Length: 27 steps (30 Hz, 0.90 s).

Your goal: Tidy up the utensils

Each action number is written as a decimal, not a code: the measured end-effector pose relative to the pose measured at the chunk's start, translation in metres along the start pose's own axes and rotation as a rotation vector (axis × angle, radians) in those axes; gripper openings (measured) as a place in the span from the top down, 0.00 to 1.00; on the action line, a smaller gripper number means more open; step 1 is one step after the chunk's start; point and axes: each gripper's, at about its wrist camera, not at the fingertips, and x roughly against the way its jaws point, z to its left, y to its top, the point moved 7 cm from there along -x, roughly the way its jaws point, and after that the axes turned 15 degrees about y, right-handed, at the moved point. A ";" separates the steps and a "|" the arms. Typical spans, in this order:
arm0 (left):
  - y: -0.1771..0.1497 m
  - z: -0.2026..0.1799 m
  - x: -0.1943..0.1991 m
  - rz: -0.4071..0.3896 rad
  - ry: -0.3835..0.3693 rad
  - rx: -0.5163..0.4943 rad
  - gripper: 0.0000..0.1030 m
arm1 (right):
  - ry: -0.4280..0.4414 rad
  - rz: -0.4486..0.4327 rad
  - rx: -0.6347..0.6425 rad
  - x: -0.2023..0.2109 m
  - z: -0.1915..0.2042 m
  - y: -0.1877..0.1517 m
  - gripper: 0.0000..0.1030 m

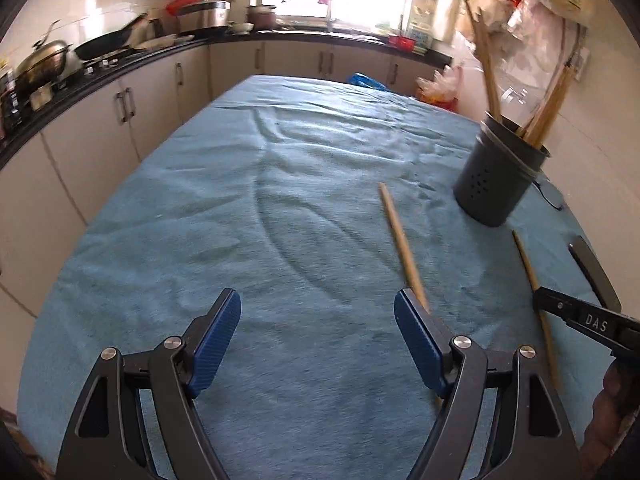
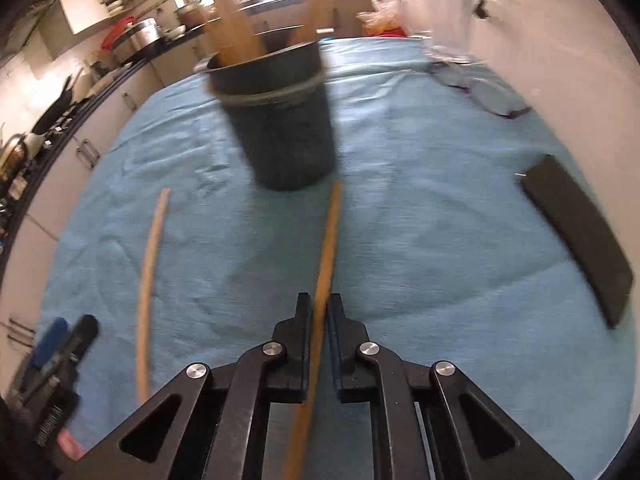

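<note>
A dark grey utensil holder (image 1: 498, 172) with several wooden chopsticks in it stands on the blue cloth (image 1: 280, 220) at the right; it also shows in the right wrist view (image 2: 280, 120). My right gripper (image 2: 320, 312) is shut on a wooden chopstick (image 2: 329, 240) that points toward the holder. The same chopstick (image 1: 536, 292) shows in the left wrist view under the right gripper's finger (image 1: 576, 314). A second chopstick (image 1: 402, 244) lies loose on the cloth, also in the right wrist view (image 2: 150, 264). My left gripper (image 1: 318, 320) is open and empty above the cloth, its right pad beside that chopstick.
A black flat slab (image 2: 580, 236) lies on the cloth at the right. A dark flat object (image 2: 480, 88) lies farther back. Kitchen counters (image 1: 120, 64) with pans run along the left and back. A white wall stands close on the right.
</note>
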 end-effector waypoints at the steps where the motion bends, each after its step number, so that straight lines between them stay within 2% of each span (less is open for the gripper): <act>1: 0.002 -0.006 -0.002 0.016 -0.008 -0.008 0.24 | 0.000 -0.004 -0.012 0.003 -0.005 -0.001 0.92; 4: 0.009 -0.028 -0.008 0.064 -0.051 -0.046 0.24 | 0.027 -0.015 -0.037 0.010 -0.019 -0.004 0.92; 6: 0.015 -0.041 -0.016 0.094 -0.029 -0.064 0.25 | 0.039 -0.021 -0.040 0.012 -0.020 -0.006 0.92; 8: 0.022 -0.053 -0.025 0.116 -0.006 -0.083 0.42 | 0.044 -0.024 -0.033 0.012 -0.021 -0.008 0.92; 9: 0.024 -0.057 -0.029 0.129 0.012 -0.089 0.45 | 0.049 -0.025 -0.032 0.012 -0.021 -0.008 0.92; 10: 0.026 -0.062 -0.037 0.155 0.030 -0.098 0.55 | 0.054 -0.023 -0.032 0.012 -0.022 -0.008 0.92; 11: 0.027 -0.064 -0.039 0.166 0.034 -0.098 0.59 | 0.059 -0.021 -0.031 0.012 -0.022 -0.008 0.92; 16: 0.036 -0.078 -0.047 0.146 0.098 -0.143 0.66 | 0.080 0.005 -0.016 0.012 -0.022 -0.005 0.92; 20: 0.036 -0.085 -0.046 0.126 0.104 -0.161 0.78 | 0.060 0.033 0.010 0.006 -0.021 0.003 0.91; 25: 0.035 -0.089 -0.043 0.103 0.095 -0.172 0.86 | 0.041 0.049 0.034 -0.004 -0.017 0.014 0.91; 26: 0.035 -0.089 -0.043 0.103 0.091 -0.172 0.92 | 0.040 0.047 0.039 -0.004 -0.016 0.015 0.91; 27: 0.034 -0.089 -0.043 0.103 0.085 -0.172 0.93 | 0.039 0.045 0.041 -0.005 -0.016 0.015 0.91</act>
